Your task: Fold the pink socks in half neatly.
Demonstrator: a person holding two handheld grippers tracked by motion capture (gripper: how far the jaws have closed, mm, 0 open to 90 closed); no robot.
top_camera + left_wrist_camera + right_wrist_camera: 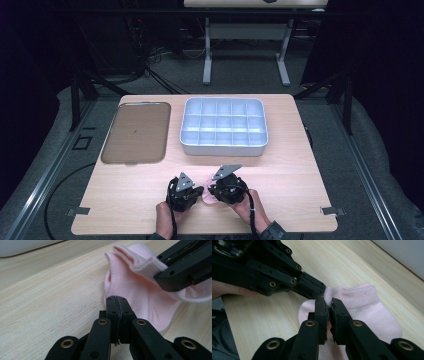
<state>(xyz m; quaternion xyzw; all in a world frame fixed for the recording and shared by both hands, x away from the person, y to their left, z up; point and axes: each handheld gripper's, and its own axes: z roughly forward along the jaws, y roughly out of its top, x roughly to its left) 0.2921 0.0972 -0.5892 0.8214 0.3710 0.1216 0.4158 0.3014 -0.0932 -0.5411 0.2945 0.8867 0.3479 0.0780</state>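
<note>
Both tongs are clamped on the pink sock. The left tongs pinch its edge; the right tongs grip its cuff, in front of the grey divided tray.

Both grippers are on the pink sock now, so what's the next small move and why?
Probably lift the pink sock slightly off the table. The left gripper and right gripper are both shut on its fabric near the cuff, and it still lies bunched on the wood. A small raise would likely let it hang free before heading toward the compartment tray.
</note>
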